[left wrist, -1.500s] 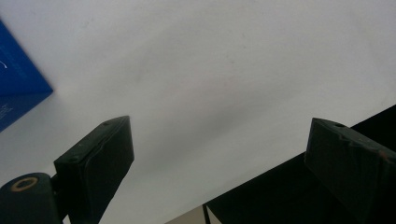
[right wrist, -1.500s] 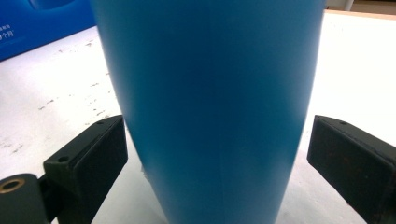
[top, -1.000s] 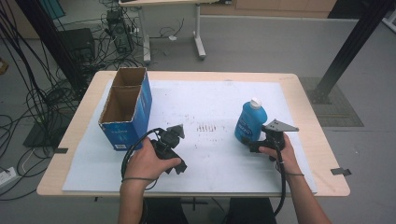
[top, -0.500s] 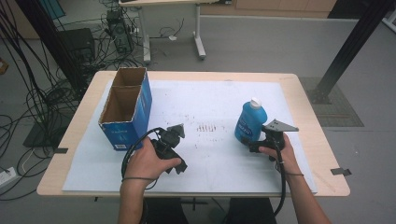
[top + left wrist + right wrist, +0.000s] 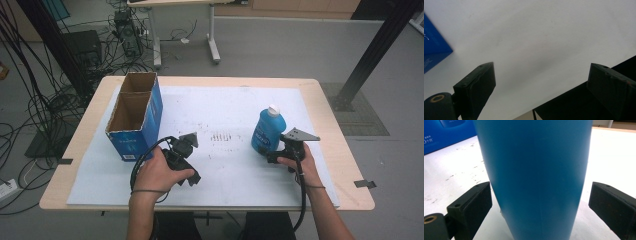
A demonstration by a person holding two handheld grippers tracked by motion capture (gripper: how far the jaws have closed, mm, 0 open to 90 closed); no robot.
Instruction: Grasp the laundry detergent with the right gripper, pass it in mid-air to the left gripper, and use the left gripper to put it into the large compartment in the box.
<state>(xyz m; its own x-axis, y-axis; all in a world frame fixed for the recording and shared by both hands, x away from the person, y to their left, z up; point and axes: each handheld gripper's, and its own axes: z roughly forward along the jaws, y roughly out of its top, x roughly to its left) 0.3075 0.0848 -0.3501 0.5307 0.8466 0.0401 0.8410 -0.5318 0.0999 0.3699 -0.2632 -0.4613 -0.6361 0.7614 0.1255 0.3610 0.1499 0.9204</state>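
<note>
I have my right gripper [image 5: 270,154] brought up level against the blue bottle [image 5: 267,131], which stands upright on the white sheet [image 5: 235,165] covering the counter [image 5: 327,105], on its right half and well apart from the box. In the right gripper view the bottle's body [image 5: 536,177] sits squarely between my two jaws, which stand apart with a sliver of sheet showing on either side, so nothing is clamped yet. I keep the gripper low and centred on the wide lower body because that part looks the steadiest to pinch; the white cap [image 5: 272,108] and narrowing shoulder would give less to hold.

My left gripper [image 5: 184,156] rests on the sheet just beside the near corner of the open blue cardboard box [image 5: 134,117], jaws apart and holding nothing; its view looks down on bare sheet with a blue corner of the box [image 5: 432,47] at the edge. I judge it waits there to steady the box, whose open top faces up, ready to take the bottle.
</note>
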